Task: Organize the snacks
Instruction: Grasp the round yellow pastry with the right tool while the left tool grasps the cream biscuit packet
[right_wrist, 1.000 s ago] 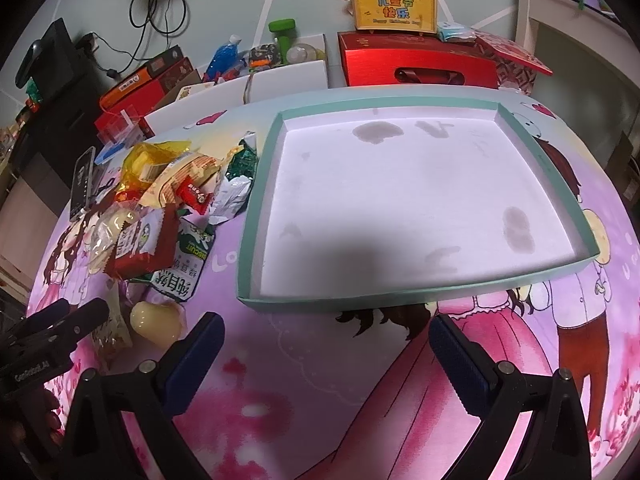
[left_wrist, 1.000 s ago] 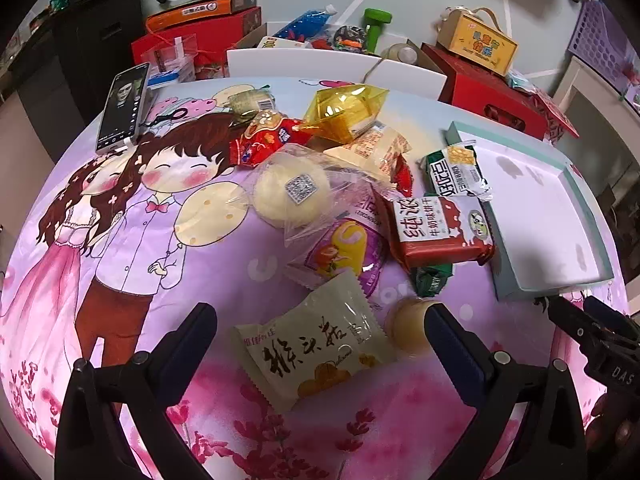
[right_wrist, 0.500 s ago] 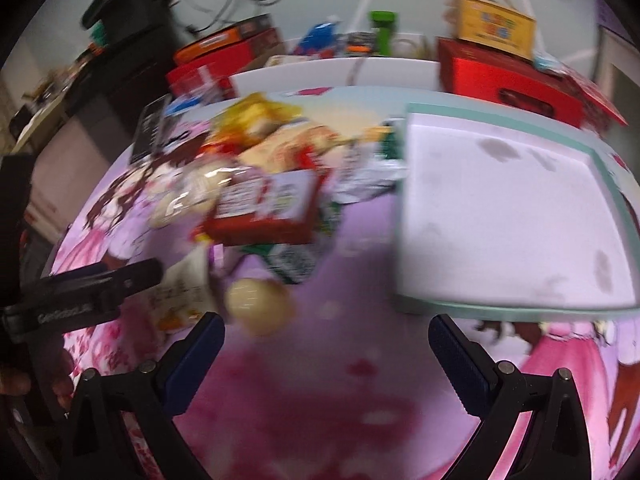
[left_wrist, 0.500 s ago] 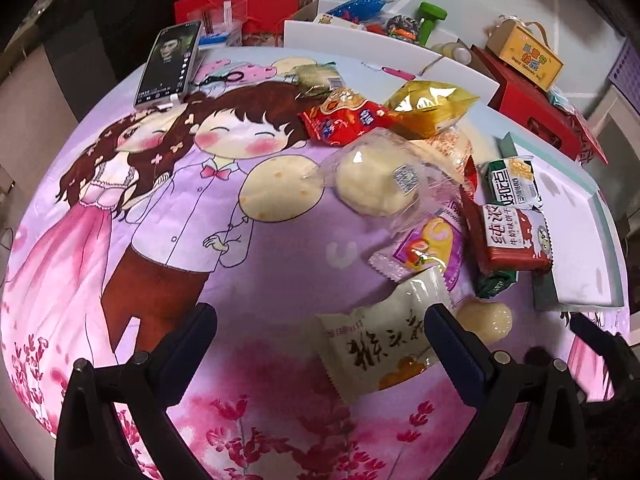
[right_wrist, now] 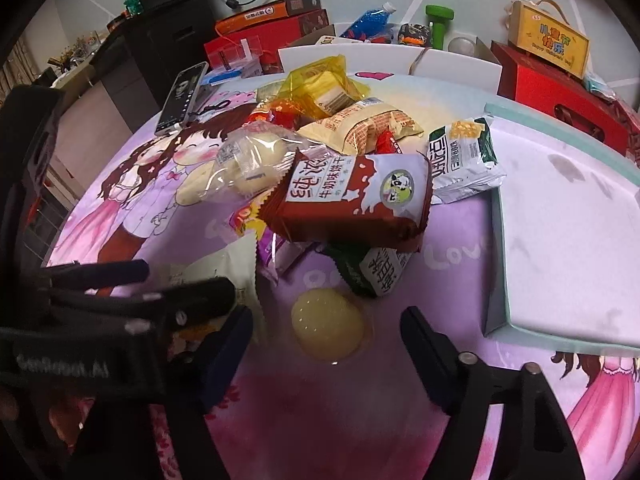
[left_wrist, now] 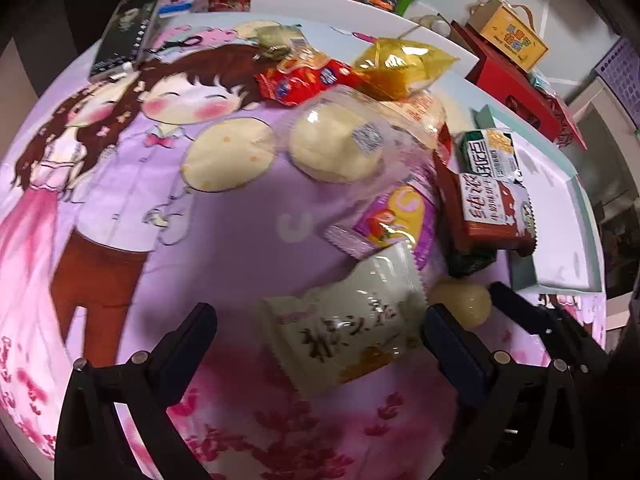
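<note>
- Attention has been swung away from the tray: a second ago the right wrist view was filled by the empty teal-rimmed tray, and now the snack pile is centred in it, with the tray pushed to the right edge of the picture.
- The right gripper has been brought up to the pale yellow jelly cup, which now lies between its spread fingers; no contact with either finger can be made out.
- The left gripper has also been carried forward and to the right, so that the beige packet with black lettering lies between its wide-spread fingers (the packet is blurred, so touching cannot be judged).
- Nothing is pinched by either claw, and the two grippers are seen very close together, the left one's fingers crowding the left side of the right wrist view.
- Snacks are all outside the tray on the cartoon tablecloth: the red biscuit pack rests on top of the heap, and the green-and-white pack overlaps the tray's near-left rim.
- The organizing is judged to be at its very start; a first pick of the jelly cup appears to be prepared, with the tray as the likely destination.
- Collision between the two grippers is a risk to be watched.
</note>
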Demonstrator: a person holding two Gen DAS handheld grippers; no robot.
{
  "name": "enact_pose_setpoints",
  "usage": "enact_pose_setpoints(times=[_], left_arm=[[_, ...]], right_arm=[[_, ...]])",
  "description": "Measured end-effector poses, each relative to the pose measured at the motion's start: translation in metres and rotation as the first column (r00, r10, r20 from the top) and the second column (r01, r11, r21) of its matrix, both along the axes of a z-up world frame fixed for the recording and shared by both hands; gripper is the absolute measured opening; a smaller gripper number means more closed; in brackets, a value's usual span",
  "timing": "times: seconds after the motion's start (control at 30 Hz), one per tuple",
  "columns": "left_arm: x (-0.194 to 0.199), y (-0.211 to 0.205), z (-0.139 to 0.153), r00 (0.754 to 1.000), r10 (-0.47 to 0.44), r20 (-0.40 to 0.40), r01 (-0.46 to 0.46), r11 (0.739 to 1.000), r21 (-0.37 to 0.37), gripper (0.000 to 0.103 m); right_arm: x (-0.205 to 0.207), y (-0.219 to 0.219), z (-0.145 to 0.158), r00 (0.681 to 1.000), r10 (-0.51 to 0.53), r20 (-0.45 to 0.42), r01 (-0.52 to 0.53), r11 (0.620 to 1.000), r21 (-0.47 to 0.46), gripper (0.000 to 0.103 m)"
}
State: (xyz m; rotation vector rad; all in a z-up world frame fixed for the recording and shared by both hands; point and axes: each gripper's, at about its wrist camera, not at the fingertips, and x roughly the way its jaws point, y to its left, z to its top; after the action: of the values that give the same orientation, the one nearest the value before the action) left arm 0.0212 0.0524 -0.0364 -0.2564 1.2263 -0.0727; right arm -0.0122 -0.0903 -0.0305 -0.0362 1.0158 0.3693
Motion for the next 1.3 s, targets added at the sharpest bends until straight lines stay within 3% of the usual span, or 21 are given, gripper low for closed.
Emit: enact_pose_setpoints(times=[0.17,0.23,0.73,0.8,0.87,1.1,1.3], left_arm=[[0.006,-0.010,-0.006,1.000,0.000,-0.030,0.000,1.000,-0.005,0.103],[0.007,-0.013,-0.009,0.999,-0.003,-0.035,0.003,1.000,0.002,0.103],[0.007,-0.023,-0.020,1.000,-0.012,-0.019,0.014,0.997,0.070,0.102],[0.006,-0.020,-0.019,1.000,-0.005,-0.013,0.006,0.997,0.073,0.093],[0.003,-0.016,-0.016,1.000,0.012,-0.007,-0.011,0.996,0.087,0.077],[-0.003,-0.005,-0.012,1.000,0.025,0.012,-0.026,0.997,0.072,0.059],[-0.006,-0.004,-0.006,1.000,0.018,0.019,-0.019,0.998,0.066,0.056]], right_arm=[[0.001,0.000,-0.004,1.000,0.003,-0.014,-0.003,1.000,0.003,0.045],[0.001,-0.002,-0.003,1.000,0.006,-0.016,-0.006,1.000,0.019,0.040],[-0.007,-0.009,-0.002,0.999,-0.002,-0.032,0.003,1.000,0.021,0.040],[-0.007,-0.009,-0.002,0.999,-0.002,-0.033,0.003,1.000,0.021,0.040],[-0.007,-0.008,-0.002,0.999,-0.004,-0.035,0.005,1.000,0.021,0.040],[-0.007,-0.008,-0.003,0.999,-0.008,-0.041,0.009,1.000,0.024,0.040],[-0.007,-0.008,-0.002,0.999,-0.007,-0.039,0.008,1.000,0.021,0.040]])
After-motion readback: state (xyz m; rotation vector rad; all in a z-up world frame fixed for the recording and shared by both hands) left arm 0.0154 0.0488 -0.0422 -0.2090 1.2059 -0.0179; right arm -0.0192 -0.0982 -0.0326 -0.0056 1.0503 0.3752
